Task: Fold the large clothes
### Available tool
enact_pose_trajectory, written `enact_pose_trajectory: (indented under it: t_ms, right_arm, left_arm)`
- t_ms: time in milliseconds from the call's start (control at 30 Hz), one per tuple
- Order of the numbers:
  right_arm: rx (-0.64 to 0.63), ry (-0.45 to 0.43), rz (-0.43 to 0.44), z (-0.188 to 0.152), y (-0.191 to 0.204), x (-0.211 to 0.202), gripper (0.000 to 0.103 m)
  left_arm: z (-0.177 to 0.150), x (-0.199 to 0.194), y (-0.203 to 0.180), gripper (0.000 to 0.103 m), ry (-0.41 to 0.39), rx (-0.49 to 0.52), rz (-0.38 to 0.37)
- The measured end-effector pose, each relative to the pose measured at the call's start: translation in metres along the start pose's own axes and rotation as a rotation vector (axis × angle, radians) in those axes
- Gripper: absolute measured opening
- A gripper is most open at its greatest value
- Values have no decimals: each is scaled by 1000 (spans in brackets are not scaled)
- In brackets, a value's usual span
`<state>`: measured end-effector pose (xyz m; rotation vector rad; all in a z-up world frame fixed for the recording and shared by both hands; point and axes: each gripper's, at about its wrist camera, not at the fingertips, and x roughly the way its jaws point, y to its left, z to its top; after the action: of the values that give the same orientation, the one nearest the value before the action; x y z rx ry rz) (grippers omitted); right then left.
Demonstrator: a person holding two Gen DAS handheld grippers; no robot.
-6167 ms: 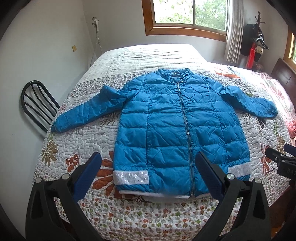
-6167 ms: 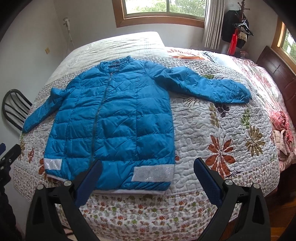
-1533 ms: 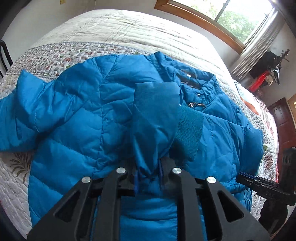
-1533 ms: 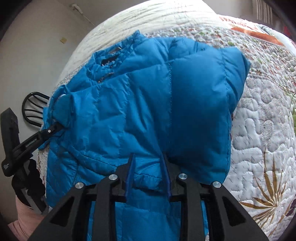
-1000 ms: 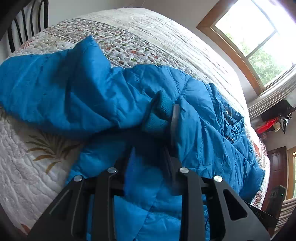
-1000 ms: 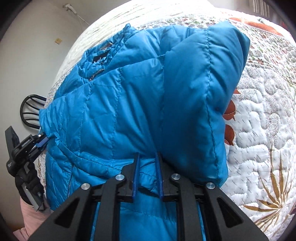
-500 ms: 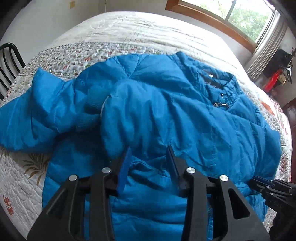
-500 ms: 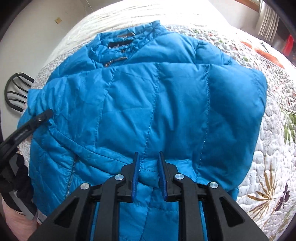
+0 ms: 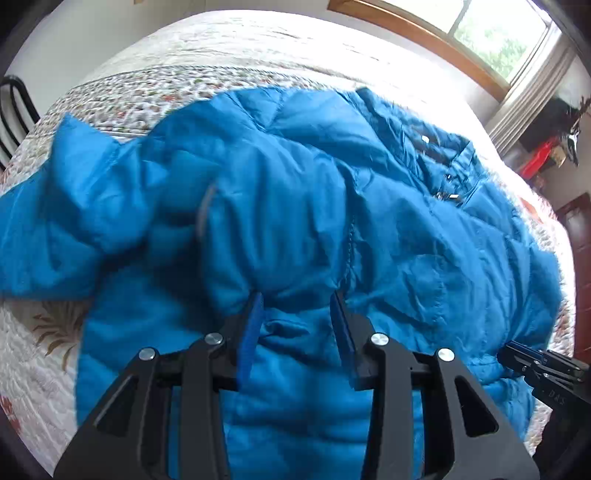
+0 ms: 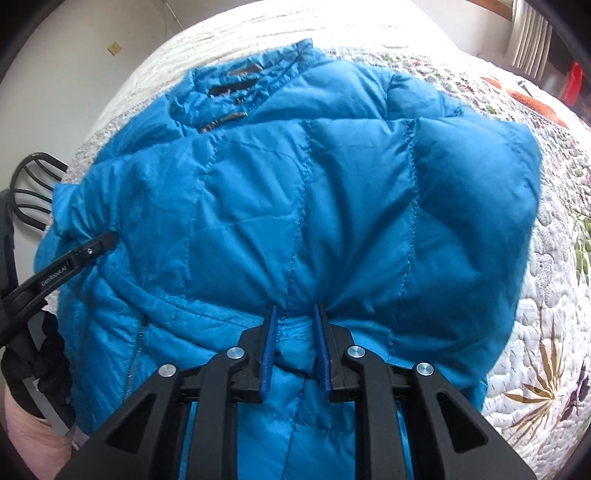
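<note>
Now both sleeves lie folded in over the jacket (image 9: 369, 221) on the bed (image 9: 221, 48), filling mid-frame. At lower centre the left gripper (image 9: 295, 314) has let go, jaws parted, while the right gripper (image 10: 295, 317) is opening, fabric bunched between its jaws. Folding the body probably follows.

The jacket (image 9: 332, 229) lies spread on the bed (image 9: 229, 48), collar (image 10: 240, 79) at the far side, both sleeves folded in over its body. The left gripper (image 9: 295, 325) sits over its near left part, the right gripper (image 10: 295, 332) over its near right. A chair (image 10: 33, 188) stands left of the bed, a window (image 9: 491, 33) beyond it.
</note>
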<state>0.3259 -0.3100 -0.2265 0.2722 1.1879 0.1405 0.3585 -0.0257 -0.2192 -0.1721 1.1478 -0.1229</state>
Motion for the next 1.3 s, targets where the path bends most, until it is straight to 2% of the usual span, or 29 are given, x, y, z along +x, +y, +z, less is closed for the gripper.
enact_pose_trajectory:
  t_ms: [67,100,133,233,400,500,600,800,900,1067,1100,1133,1167,1200,1300]
  right_arm:
    - [-2,-51,-19,-5,-6,-22,30]
    - [5,-65,-38,-7,-11,-32,30]
    - [19,-74,-47,-8,-20,-39,30]
    - [84,-89,-78,-15,-50,-59,30]
    - [152,-94,-145,-24,-90,-68,30]
    - [210,-86,-164,-31,-114,-67,30]
    - [256,-78,-200,-39,-134,-65,30]
    - [297,-43,-238,-53,-155,-59,30]
    - [305,-49,-224,-56,-157,-59,30]
    - [304,-42,-228,-56,-157,-57,30]
    - [302,-40,-231,-55,-157,-56,30]
    - [300,-38,-232,-55,-156,-54,31]
    - [300,-36,-234,-54,-157,-53,31]
    - [300,-33,-238,-54,-157,-51,31]
    - [302,-22,-244,-53,-158,-45,32]
  left_arm:
    - [-3,-25,17,44,-48,-28,-18]
    - [-4,-36,29,53,-71,-42,-13]
    - [-6,-47,43,56,-95,-60,-2]
    - [-11,-74,109,56,-132,-161,71]
    - [-29,-98,251,56,-129,-443,258]
    - [-38,-103,320,55,-130,-604,286]
    - [-40,-104,363,55,-144,-701,276]
    - [-22,-90,400,56,-157,-776,190]
    - [-15,-73,414,56,-137,-815,156]
    - [-9,-64,419,53,-154,-821,180]
    - [-9,-64,419,46,-156,-818,194]
    - [-8,-64,419,33,-159,-812,205]
    - [-7,-62,420,28,-162,-809,206]
    - [-6,-62,419,18,-166,-807,219]
    - [-4,-66,413,3,-190,-790,227]
